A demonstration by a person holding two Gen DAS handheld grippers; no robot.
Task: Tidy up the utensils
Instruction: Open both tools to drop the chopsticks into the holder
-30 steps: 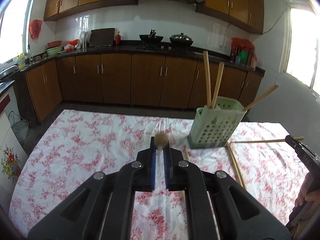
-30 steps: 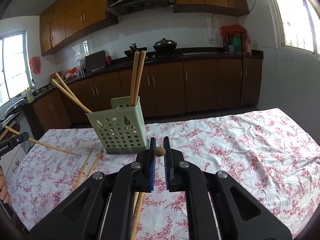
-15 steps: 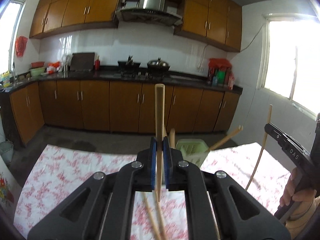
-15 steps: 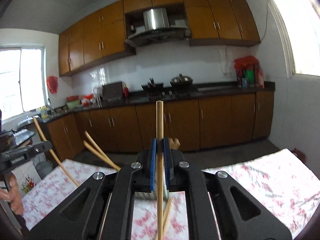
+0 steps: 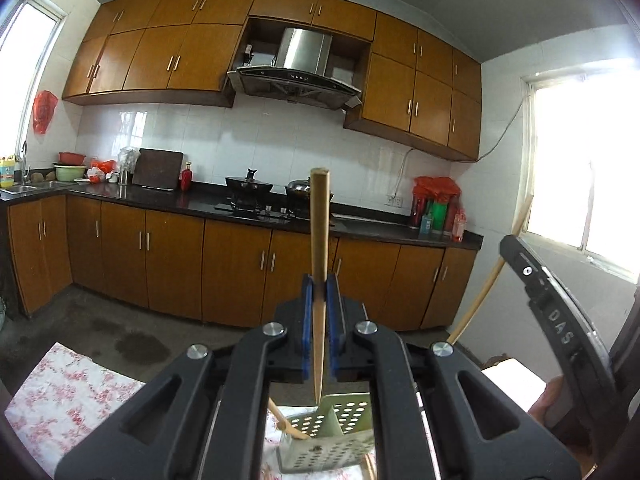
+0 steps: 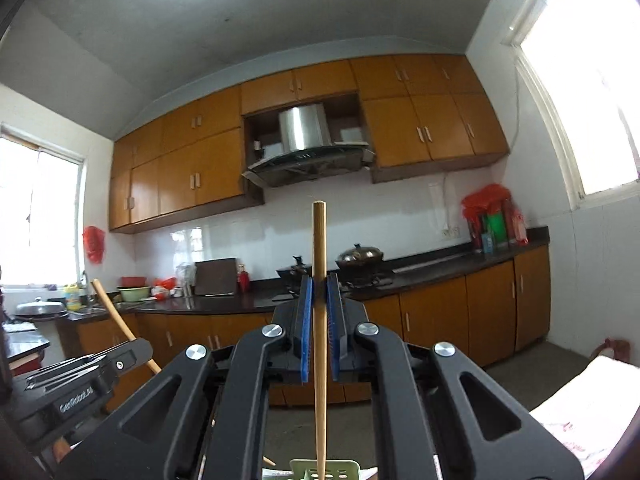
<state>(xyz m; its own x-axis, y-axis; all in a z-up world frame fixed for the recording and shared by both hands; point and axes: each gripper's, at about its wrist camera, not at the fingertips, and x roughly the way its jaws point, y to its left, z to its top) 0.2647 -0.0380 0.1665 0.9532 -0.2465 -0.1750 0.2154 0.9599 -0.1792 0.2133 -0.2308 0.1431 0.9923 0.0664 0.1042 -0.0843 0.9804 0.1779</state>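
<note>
I hold one long wooden chopstick (image 5: pixel 320 264) upright in my left gripper (image 5: pixel 319 332), its blue fingers (image 5: pixel 306 328) pinching it mid-shaft so the thin tip hangs just above the pale green perforated plastic holder (image 5: pixel 340 436). My right gripper (image 6: pixel 319 332) pinches a second wooden chopstick (image 6: pixel 319 320) likewise, vertical for a straight drop. The holder stands on the floral-clothed table (image 5: pixel 68 392).

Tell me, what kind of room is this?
It looks like a home kitchen. There's a steel range hood over a stove with a black wok, wooden cabinets on the wall, and a sink in the corner.
</note>
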